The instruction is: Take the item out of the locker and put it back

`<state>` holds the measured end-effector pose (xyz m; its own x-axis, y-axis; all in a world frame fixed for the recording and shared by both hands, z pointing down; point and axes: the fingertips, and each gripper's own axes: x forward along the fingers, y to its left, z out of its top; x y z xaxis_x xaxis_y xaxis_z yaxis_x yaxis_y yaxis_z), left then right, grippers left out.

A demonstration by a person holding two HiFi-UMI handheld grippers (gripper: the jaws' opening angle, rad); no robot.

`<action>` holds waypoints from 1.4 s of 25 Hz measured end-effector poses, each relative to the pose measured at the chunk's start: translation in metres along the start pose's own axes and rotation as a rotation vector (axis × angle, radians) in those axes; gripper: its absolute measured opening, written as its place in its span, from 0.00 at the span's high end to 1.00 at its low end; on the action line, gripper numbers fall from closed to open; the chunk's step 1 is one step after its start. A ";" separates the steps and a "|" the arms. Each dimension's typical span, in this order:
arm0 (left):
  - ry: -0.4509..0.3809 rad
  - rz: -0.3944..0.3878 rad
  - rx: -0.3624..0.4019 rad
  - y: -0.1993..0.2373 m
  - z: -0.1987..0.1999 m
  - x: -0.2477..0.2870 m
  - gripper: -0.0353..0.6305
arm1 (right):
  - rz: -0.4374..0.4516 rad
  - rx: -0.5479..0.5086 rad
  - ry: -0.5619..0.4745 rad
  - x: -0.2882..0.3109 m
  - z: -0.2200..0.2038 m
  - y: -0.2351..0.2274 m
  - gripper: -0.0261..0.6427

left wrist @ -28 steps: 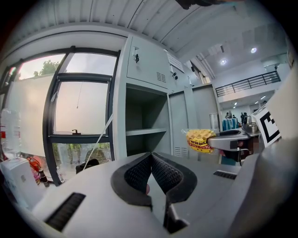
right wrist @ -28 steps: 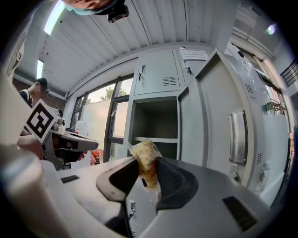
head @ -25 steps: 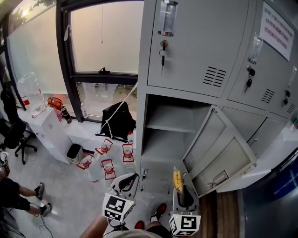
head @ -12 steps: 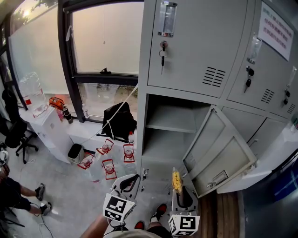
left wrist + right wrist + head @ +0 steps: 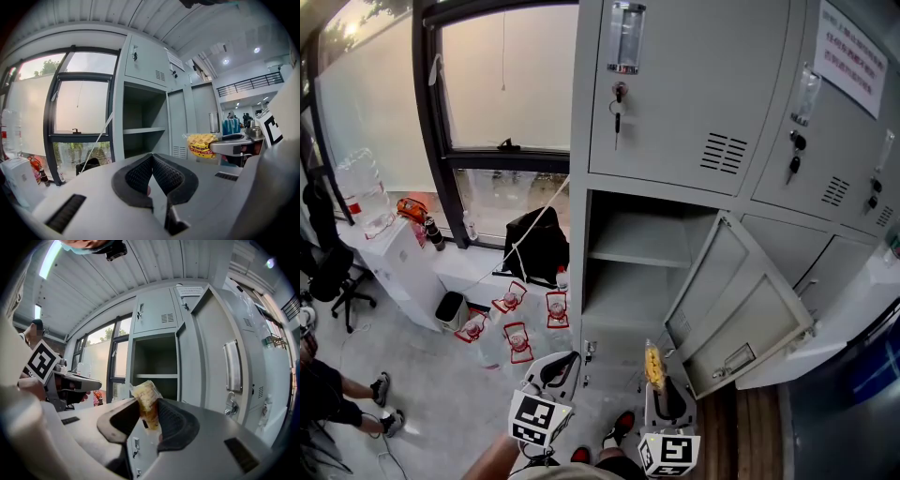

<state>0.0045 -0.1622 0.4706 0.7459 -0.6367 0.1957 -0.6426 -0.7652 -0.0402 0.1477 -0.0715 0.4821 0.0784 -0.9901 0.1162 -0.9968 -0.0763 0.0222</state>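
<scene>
Right gripper (image 5: 149,414) pinches the yellow snack bag (image 5: 145,399) just outside the open locker compartment (image 5: 614,281), its lower end hidden between the pads, while the left gripper (image 5: 151,164) holds its jaws pressed together.

Notice (image 5: 855,54) on locker door (image 5: 853,161), print too small, snack bag (image 5: 202,145) label unreadable

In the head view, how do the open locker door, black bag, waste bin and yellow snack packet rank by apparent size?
1. open locker door
2. black bag
3. waste bin and snack packet look about alike; the packet is nearer the camera.
</scene>
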 end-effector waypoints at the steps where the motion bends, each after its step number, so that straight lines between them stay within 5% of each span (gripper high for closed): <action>1: 0.001 -0.001 0.001 -0.001 0.000 0.001 0.91 | 0.001 0.001 0.000 0.001 0.000 0.000 0.77; 9: 0.008 0.005 0.005 -0.001 -0.001 0.008 0.91 | 0.029 -0.044 -0.026 0.015 0.007 0.009 0.77; 25: 0.044 0.101 -0.039 0.029 -0.012 0.033 0.91 | 0.136 -0.387 -0.013 0.101 0.015 0.023 0.77; 35: 0.066 0.138 -0.071 0.050 -0.018 0.064 0.91 | 0.105 -0.566 0.071 0.166 -0.006 0.003 0.77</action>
<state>0.0171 -0.2399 0.4986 0.6379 -0.7258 0.2576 -0.7507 -0.6607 -0.0027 0.1583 -0.2358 0.5072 -0.0008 -0.9772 0.2123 -0.8385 0.1164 0.5324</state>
